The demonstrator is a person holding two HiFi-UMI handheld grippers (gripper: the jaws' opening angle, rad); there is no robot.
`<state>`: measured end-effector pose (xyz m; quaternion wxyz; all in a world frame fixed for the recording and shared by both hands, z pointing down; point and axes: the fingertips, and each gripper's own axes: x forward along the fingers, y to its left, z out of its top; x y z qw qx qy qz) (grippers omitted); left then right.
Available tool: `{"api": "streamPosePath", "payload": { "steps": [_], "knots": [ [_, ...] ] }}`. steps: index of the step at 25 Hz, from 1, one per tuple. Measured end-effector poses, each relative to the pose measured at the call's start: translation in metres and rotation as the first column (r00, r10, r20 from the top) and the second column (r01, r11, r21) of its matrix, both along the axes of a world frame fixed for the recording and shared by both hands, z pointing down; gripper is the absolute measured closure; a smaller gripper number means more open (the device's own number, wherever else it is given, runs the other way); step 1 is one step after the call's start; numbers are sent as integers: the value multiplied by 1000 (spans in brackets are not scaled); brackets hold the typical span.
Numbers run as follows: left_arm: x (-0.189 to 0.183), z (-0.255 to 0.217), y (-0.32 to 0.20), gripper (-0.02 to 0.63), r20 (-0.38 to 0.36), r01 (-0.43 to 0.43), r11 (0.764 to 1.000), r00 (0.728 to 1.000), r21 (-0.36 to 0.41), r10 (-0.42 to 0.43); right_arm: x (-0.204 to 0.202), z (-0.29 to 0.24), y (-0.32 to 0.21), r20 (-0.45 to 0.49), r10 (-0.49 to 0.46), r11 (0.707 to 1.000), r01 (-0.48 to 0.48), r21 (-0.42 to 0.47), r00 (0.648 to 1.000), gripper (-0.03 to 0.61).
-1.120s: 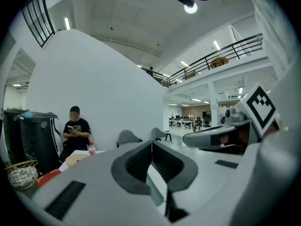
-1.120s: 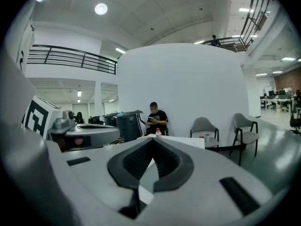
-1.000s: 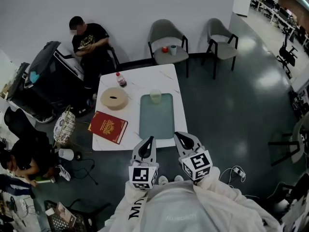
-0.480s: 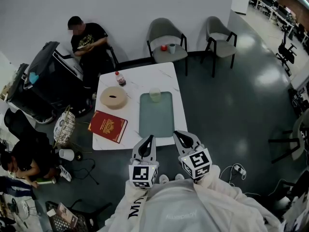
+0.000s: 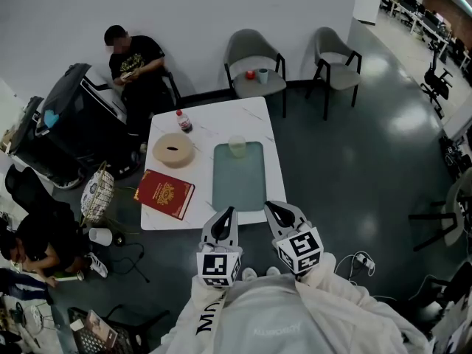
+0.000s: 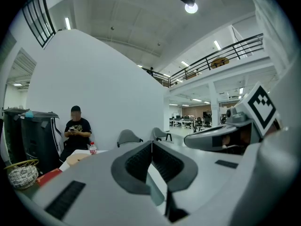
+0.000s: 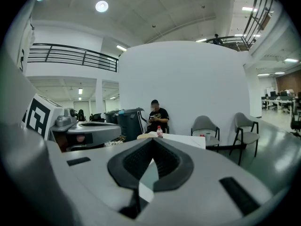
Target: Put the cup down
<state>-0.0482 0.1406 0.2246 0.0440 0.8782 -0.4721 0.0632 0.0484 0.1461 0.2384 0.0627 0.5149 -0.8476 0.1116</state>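
Compared with a second ago, nothing on the table [image 5: 210,124] has shifted, and your two grippers sit where they were, side by side at its near edge.

The left gripper [image 5: 225,216] is clenched, its jaws meeting tip to tip with nothing between them. The right gripper [image 5: 274,211] is clenched and empty in the same way. Each carries a cube with black-and-white square markers.

The cup [image 5: 237,147], pale and translucent, stands upright on the table at the far edge of the grey-green mat [image 5: 240,183], well apart from both grippers. The mat lies along the table's right edge.

On the left half of the table, a round tan roll [image 5: 174,150] lies beside the mat. A small bottle [image 5: 184,121] with a red cap stands beyond it, toward the far left corner. A red book [image 5: 165,193] lies at the left edge, near the near left corner.

As for writing, the book shows a gold emblem, but its print is too small to read. The bottle's label cannot be read either. Dark letters run along your white sleeve [image 5: 210,317], cut off and not legible in full.

A seated person [image 5: 134,59] is beyond the table's far left corner.
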Motion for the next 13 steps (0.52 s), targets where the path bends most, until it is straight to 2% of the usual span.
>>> {"api": "streamPosePath", "payload": {
  "steps": [13],
  "knots": [
    [-7,0,-2,601,-8,4,1000,1000,-2,-4,-3,3,-1,1,2,1000,-2,-10,1000,574]
  ]
}}
